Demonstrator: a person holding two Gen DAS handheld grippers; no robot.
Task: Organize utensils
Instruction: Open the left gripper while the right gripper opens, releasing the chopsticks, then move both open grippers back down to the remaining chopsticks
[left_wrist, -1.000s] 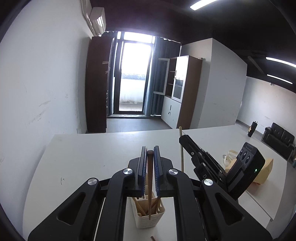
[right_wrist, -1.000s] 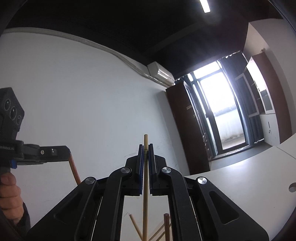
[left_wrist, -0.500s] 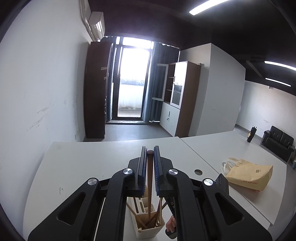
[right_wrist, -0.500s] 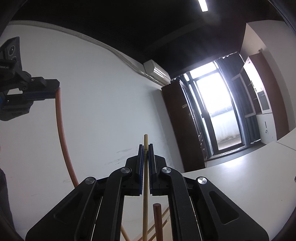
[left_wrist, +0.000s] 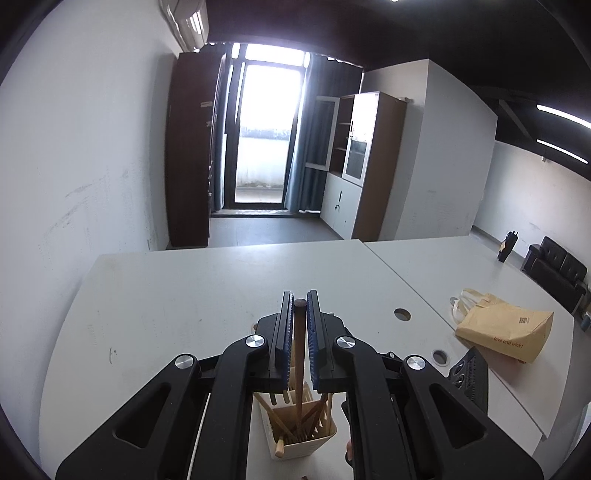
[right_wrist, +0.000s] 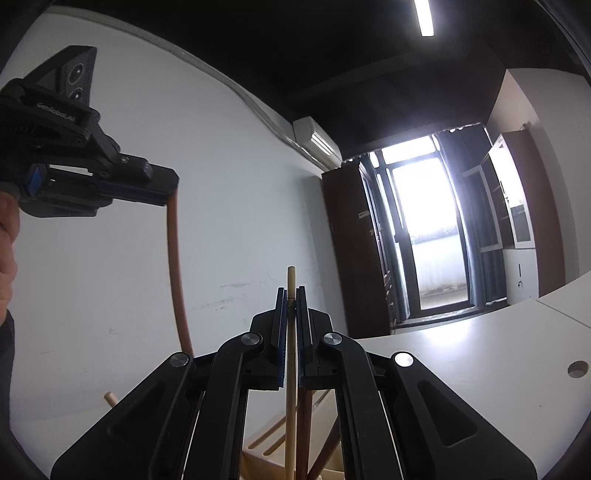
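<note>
While clamping chopsticks (left_wrist: 300, 354), both grippers (left_wrist: 299, 310) level.

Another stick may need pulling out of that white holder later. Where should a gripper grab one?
Grip a leaning stick by its upper end above the holder rim, coming straight down from above: the lower ends sit inside, crowded by other sticks.

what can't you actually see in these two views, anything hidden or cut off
- Left wrist view: the lower end of the dark chopstick in the left gripper is lost among other sticks inside the white holder, whose left side sits behind the gripper body.
- Right wrist view: the pale chopstick in the right gripper runs off the bottom edge, so its tip is unseen.
- Right wrist view: the holder is mostly hidden behind the gripper body.
</note>
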